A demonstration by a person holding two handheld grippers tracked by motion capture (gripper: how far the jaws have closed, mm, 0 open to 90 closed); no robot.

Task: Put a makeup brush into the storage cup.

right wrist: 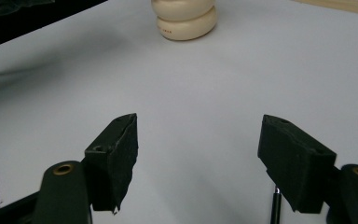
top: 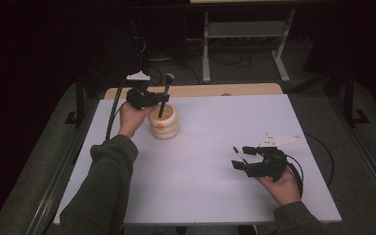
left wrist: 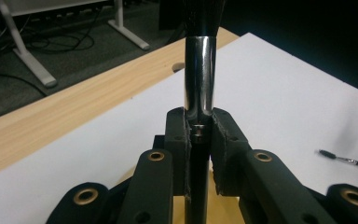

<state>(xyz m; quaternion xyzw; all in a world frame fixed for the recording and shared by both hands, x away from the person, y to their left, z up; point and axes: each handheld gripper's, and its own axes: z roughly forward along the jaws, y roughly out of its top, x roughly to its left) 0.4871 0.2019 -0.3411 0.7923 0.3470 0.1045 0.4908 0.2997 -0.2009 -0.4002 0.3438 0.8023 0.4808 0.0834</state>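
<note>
A cream ribbed holder (top: 164,125) stands on the white tabletop at the far left. A black makeup brush (top: 167,92) with a silver ferrule (left wrist: 199,70) stands upright in it. My left gripper (top: 159,100) is shut on the brush's handle just above the holder; in the left gripper view the pads (left wrist: 221,140) press on it from both sides. Near the front right, my right gripper (top: 243,157) is open with nothing between its pads (right wrist: 116,154). A thin small brush (top: 236,151) lies on the table beside its jaws; its handle end (right wrist: 275,205) shows under one jaw.
The white tabletop (top: 210,142) has a wooden strip (top: 200,90) along its far edge. A grey metal frame (top: 245,34) and cables lie on the floor beyond. The holder (right wrist: 185,18) sits far ahead of the right gripper.
</note>
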